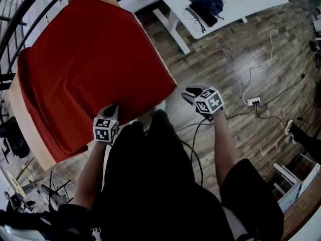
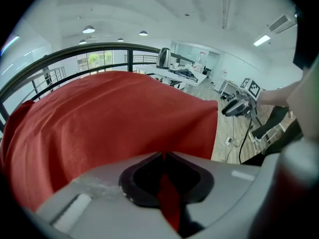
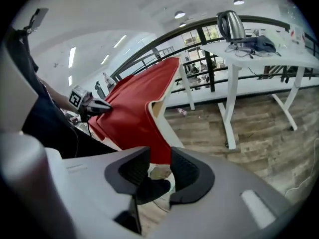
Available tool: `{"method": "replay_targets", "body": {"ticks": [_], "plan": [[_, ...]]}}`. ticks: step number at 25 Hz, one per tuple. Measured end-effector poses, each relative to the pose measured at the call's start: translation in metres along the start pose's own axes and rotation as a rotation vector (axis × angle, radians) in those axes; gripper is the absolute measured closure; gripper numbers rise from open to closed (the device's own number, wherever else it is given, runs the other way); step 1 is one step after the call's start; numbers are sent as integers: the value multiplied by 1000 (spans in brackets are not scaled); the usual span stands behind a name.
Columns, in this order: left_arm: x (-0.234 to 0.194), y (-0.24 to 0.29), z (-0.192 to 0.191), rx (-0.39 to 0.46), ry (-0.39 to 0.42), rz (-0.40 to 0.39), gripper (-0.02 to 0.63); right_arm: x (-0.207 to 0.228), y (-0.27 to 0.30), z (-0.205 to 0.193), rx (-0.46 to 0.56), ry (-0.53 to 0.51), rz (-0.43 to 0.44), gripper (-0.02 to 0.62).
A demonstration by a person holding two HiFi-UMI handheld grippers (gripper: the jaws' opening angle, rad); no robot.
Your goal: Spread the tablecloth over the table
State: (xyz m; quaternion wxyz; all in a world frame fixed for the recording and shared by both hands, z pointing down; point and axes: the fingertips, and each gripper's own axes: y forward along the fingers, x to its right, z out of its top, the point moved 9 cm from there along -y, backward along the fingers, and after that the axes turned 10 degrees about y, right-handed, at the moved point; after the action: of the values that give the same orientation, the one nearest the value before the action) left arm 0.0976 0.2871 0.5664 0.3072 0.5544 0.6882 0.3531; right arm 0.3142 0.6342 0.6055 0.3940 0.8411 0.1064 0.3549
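The red tablecloth (image 1: 95, 64) covers most of the table (image 1: 27, 129). It lies smooth on top and creases where it droops over the near edge, leaving a pale strip of table bare at the left. The left gripper (image 1: 111, 110) is clenched on its near hem. The right gripper (image 1: 193, 93) hangs released and empty over the wooden floor (image 1: 225, 64), beside the cloth's corner.
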Motion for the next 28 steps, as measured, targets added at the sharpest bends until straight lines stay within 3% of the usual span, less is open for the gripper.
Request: {"method": "replay_targets", "body": {"ticks": [3, 5, 8, 10, 12, 15, 18, 22, 26, 28], "plan": [[15, 3, -4, -2, -7, -13, 577, -12, -13, 44, 118, -47, 3, 537], [26, 2, -11, 10, -6, -23, 577, -43, 0, 89, 226, -96, 59, 554], [13, -9, 4, 103, -41, 11, 601, -101, 51, 167, 349, -210, 123, 580], [-5, -15, 24, 173, -43, 25, 603, -128, 84, 206, 393, -208, 154, 586], [-29, -17, 48, 231, -29, 33, 603, -143, 114, 242, 398, -187, 149, 586], [-85, -16, 77, 275, -23, 62, 601, -158, 151, 301, 377, -200, 75, 586], [-155, -3, 102, 290, -70, 85, 603, -164, 178, 372, 408, -245, -35, 584], [-240, 30, 138, 293, -129, 114, 601, -148, 218, 473, 427, -228, -132, 574], [-284, 65, 152, 239, -139, 136, 591, -119, 272, 548, 295, -286, -175, 408], [-291, 79, 143, 199, -152, 124, 591, -103, 298, 577, 262, -267, -174, 402]]}}
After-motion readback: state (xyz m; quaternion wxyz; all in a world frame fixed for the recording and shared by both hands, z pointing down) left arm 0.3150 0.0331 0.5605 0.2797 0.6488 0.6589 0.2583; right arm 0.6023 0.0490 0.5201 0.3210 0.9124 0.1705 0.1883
